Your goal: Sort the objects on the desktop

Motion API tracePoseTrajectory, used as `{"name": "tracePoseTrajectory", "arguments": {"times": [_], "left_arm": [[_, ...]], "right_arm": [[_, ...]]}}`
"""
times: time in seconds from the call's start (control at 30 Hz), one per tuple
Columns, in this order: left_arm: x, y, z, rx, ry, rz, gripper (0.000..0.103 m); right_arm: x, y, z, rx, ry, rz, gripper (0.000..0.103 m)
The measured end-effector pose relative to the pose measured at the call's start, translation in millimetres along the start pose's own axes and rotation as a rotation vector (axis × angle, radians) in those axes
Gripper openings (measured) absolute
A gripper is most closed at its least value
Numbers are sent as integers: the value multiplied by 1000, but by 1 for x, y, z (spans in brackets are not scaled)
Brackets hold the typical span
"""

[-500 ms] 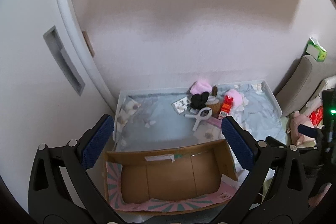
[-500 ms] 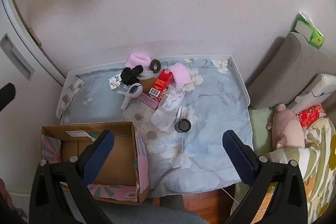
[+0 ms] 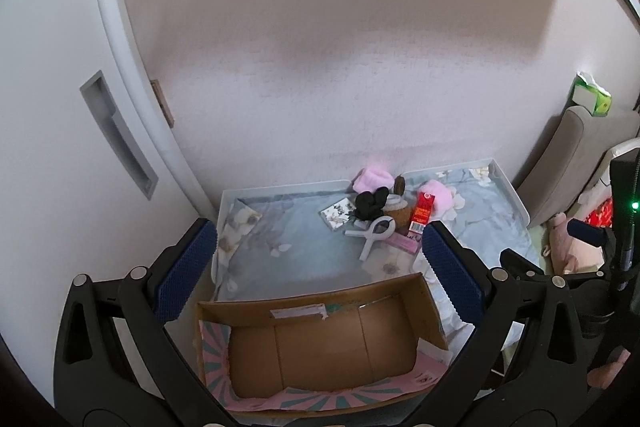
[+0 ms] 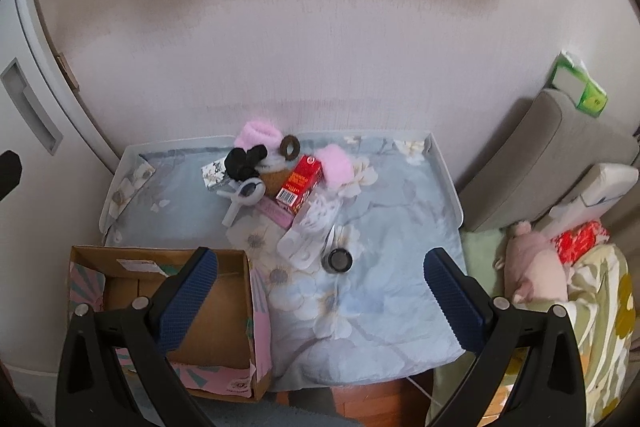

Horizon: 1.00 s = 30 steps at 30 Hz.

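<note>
A pile of small objects lies at the back of a table covered by a blue floral cloth [image 4: 392, 195]: a red carton [image 4: 301, 183] [image 3: 423, 211], two pink fluffy items [image 4: 338, 165], a black hair tie [image 4: 244, 161] [image 3: 370, 205], a white clip [image 4: 242, 195] [image 3: 376, 231], a clear blister pack [image 4: 308, 233] and a small dark jar [image 4: 339, 261]. An empty cardboard box [image 3: 320, 343] [image 4: 160, 307] stands at the table's front left. My left gripper [image 3: 320, 269] hangs open above the box. My right gripper [image 4: 322, 297] is open over the cloth, nothing between its fingers.
A white cabinet with a recessed handle [image 3: 116, 139] stands to the left, a wall behind. Right of the table are a grey cushion [image 4: 540, 155], a green tissue pack [image 4: 580, 85], a pink plush toy [image 4: 532, 271] and patterned bedding [image 4: 600, 315].
Both views have shifted slightly; the table and box sit a little lower in the left wrist view. Nothing on the table has moved.
</note>
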State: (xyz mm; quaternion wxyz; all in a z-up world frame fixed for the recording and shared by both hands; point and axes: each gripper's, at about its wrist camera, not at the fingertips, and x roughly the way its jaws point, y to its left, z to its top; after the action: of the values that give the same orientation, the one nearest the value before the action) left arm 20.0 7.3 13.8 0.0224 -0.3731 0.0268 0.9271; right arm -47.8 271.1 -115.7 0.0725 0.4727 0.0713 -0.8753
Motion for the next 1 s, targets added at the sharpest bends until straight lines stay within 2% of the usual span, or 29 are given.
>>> {"name": "tracePoseTrajectory", "arguments": {"times": [0.43,0.63,0.87,1.0], "left_arm": [[2,-1,-2,-17,19,7,102],[3,1,-3,-24,23,2,102],[3,2,-5,-36,18,-7,102],[5,4,-6,-50,22,-15,102]], "right_arm": [[-3,2,-3,-9,-12,17,102],[-3,1,-4,14,1,76,102],[0,0,-7,14,12,98,102],[-3,2,-6,-1,-3,85,102]]}}
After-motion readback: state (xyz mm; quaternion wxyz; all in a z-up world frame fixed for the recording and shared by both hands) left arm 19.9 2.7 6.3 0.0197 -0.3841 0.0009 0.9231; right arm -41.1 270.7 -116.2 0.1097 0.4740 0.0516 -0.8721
